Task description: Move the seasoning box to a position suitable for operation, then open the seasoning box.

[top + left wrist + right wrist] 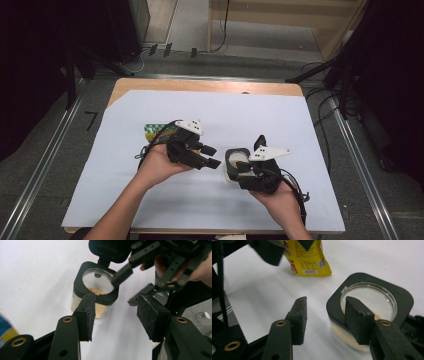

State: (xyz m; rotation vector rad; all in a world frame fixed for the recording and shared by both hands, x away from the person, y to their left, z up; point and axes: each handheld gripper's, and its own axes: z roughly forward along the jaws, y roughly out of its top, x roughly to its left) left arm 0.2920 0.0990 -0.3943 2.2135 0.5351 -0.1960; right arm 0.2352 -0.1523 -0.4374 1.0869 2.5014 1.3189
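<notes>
A clear jar (234,159) with a black square collar stands on the white sheet (200,200), its hinged black lid (110,250) flipped open. Tan granules lie at the bottom of the jar (96,287). My left gripper (212,157) is open just left of the jar, pointing at it, with only bare sheet between the pads of that gripper (116,315). My right gripper (243,170) is open at the jar's near right side. In the right gripper view one pad (358,320) sits against the collar of the jar (372,300), and nothing lies between the jaws of the right gripper (325,317).
A yellow snack packet (156,131) lies behind my left hand, and the packet (305,257) shows upright in the right gripper view. The sheet covers a wooden table (200,86). Dark stands and cables ring the table on the floor.
</notes>
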